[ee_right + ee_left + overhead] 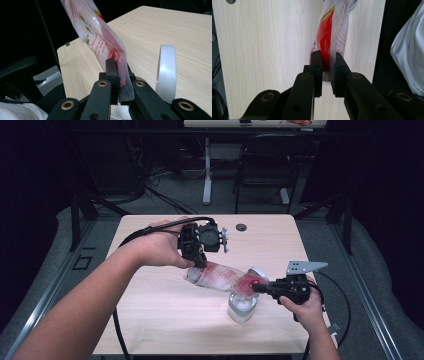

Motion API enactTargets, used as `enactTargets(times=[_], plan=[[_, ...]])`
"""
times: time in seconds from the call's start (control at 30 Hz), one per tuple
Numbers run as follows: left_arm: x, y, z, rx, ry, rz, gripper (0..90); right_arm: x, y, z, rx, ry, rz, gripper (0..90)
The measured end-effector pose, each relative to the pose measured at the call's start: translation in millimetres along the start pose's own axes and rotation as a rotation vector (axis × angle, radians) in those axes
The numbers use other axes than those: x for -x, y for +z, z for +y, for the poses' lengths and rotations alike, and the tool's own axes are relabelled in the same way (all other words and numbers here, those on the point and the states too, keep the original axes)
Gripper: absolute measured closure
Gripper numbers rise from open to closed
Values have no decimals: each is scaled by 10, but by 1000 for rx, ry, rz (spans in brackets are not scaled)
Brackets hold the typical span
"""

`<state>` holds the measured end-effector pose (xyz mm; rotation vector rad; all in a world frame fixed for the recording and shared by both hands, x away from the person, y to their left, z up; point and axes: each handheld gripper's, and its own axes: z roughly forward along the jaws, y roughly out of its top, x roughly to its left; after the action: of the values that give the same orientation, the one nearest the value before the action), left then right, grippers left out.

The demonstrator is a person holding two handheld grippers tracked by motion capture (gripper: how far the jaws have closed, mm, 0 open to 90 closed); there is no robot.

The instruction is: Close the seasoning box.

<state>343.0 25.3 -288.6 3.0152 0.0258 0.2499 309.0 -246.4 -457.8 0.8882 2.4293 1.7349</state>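
Observation:
A clear plastic bag (220, 276) with red print hangs tilted above the wooden table (150, 320), stretched between both grippers. My left gripper (200, 264) is shut on its upper left end; in the left gripper view the jaws pinch the bag (332, 32) at my left gripper (326, 57). My right gripper (256, 287) is shut on the lower right end, and the bag (100, 42) rises from my right gripper (117, 62). A clear jar (242, 307) stands just under that end, with a white ring-shaped lid (166, 72) upright beside it.
A small round grommet (241, 227) sits in the table near its far edge. Beyond the table stand a black chair (265, 165) and a desk leg (207, 170). Cables trail from both grippers over the table's front and right edges.

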Motion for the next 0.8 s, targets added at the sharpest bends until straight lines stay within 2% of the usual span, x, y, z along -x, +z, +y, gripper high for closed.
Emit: enactTargets(times=[0.8], plan=[[-8, -7, 32, 19, 0, 12, 815, 36, -8, -22, 1, 10, -4, 899]])
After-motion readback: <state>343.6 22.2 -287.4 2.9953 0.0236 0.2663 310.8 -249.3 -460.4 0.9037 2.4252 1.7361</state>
